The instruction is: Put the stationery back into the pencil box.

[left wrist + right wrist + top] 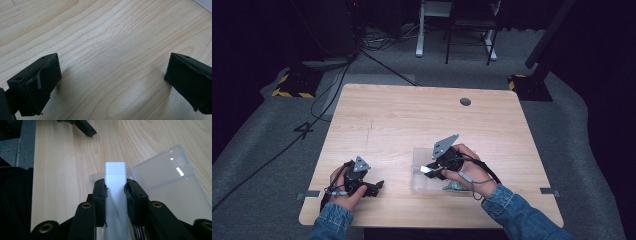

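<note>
- Two things near the right gripper (115,191): clear plastic box (172,177) on the table (412,120), white block (115,182).
- Right jaws clamped on the block.
- Left gripper (112,80) jaws wide apart, nothing between.

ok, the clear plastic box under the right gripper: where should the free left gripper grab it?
Probably the near-left wall of the clear box, coming from the left gripper's side. The box lies flat and open on the table; the right gripper, clamped on a white block, hangs over its right part.
</note>
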